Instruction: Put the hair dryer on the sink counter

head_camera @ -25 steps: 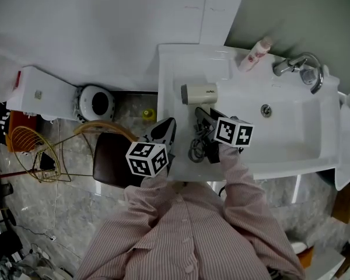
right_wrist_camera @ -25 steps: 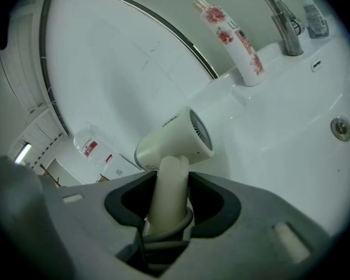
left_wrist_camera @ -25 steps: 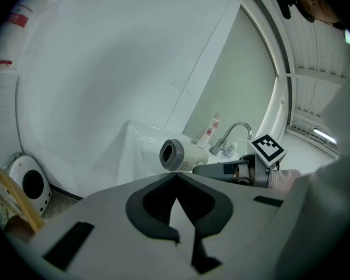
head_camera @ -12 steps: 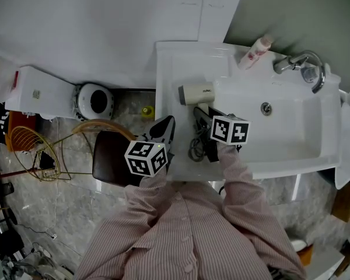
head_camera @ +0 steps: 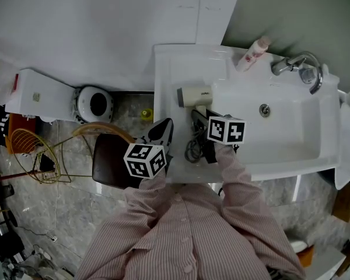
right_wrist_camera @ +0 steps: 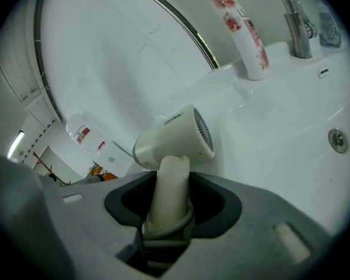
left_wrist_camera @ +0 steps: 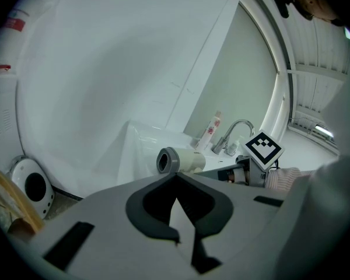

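The cream hair dryer (head_camera: 195, 95) lies with its barrel over the white sink counter (head_camera: 175, 69), left of the basin. My right gripper (head_camera: 202, 121) is shut on its handle, which runs up between the jaws in the right gripper view, the hair dryer (right_wrist_camera: 175, 139) just beyond my right gripper (right_wrist_camera: 166, 226). The dark cord (head_camera: 193, 147) is bunched on the counter beside the gripper. Holding nothing, my left gripper (head_camera: 165, 130) hangs shut by the counter's front left edge. From my left gripper (left_wrist_camera: 178, 241) the hair dryer (left_wrist_camera: 181, 160) shows nozzle-on.
A flowered bottle (head_camera: 252, 52) and a chrome faucet (head_camera: 297, 66) stand at the back of the basin, whose drain (head_camera: 265, 110) is in the middle. On the floor to the left are a brown chair (head_camera: 108, 156), a wire basket (head_camera: 29, 147) and a round white device (head_camera: 96, 104).
The right gripper has tilted slightly with the hair dryer in it. The left gripper has kept still.
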Tool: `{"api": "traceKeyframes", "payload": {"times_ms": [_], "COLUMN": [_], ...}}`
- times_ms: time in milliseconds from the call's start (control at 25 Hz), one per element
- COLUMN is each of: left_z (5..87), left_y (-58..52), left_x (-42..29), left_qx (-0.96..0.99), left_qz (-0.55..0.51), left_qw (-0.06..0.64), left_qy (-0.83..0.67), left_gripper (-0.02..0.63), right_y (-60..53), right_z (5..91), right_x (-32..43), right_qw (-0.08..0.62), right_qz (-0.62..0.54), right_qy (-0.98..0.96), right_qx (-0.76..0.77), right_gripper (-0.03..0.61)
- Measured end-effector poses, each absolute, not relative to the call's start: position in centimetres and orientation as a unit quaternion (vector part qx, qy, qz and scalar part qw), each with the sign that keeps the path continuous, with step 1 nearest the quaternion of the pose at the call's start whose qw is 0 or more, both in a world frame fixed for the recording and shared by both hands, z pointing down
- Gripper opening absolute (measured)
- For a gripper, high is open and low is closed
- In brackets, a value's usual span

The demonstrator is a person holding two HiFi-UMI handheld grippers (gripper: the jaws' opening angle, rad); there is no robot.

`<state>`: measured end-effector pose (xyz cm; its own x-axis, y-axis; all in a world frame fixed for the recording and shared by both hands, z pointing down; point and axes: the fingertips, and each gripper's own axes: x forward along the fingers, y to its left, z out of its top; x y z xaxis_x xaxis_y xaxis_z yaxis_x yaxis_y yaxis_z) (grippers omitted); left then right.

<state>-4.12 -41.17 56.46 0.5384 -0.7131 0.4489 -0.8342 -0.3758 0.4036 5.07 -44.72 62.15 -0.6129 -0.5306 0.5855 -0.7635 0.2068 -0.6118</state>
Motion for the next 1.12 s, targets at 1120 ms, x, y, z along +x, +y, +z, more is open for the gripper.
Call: {"api": "traceKeyframes", "payload": {"times_ms": [1120], "left_z": [54.4], "left_y": [-40.3], "left_x": [-4.2], "left_qx": [0.832], "left_qz": [0.084], "left_qw": [0.287], "left_qy": [-0.468], "left_gripper": [-0.003], "right_y": [-44.4], "right_z": [59.6], "right_x": [6.3], "right_qw": [0.157], "right_qz": [0.372], "right_qy": [-0.778], "right_qx": [0.482], "right_gripper": [0.210]}}
